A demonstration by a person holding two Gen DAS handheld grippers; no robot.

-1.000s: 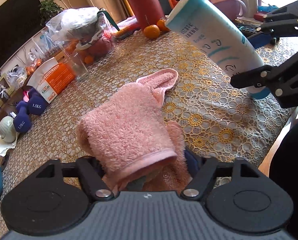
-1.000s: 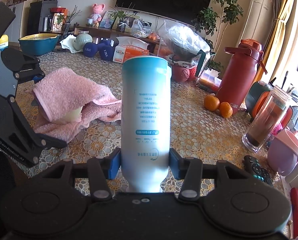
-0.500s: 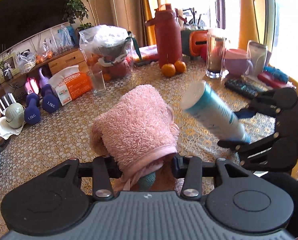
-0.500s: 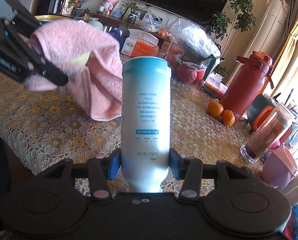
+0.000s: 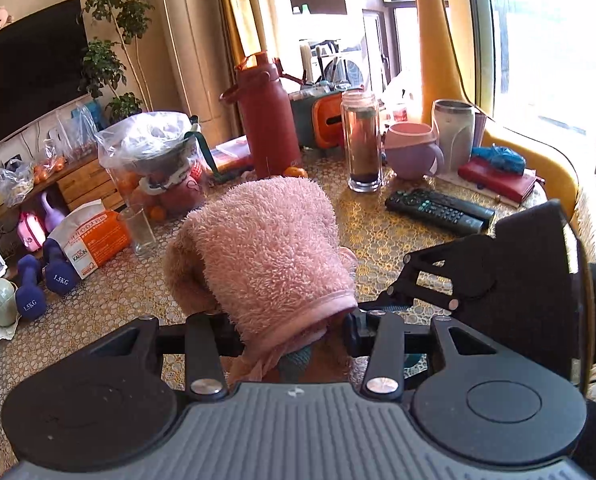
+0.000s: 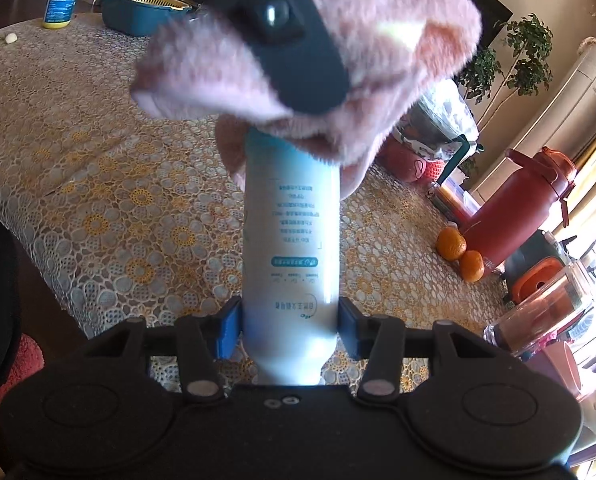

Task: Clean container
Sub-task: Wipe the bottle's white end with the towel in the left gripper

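My right gripper is shut on a white and light-blue cylindrical container, its blue pads pressed on the lower sides. A fluffy pink towel covers the container's far end. The towel is bunched in my left gripper, which is shut on it. One of the left fingers shows dark across the towel. In the left wrist view the container is almost hidden, with only a teal bit under the towel. The right gripper sits close at the right.
A lace-covered table lies below. At its back stand a red jug, a glass tumbler, a purple cup, remotes, oranges, a bagged fruit bowl, an empty glass and dumbbells.
The left gripper lifted the pink towel off the table and brought it onto the container's far end. The right gripper kept its hold and moved the container closer under the towel.
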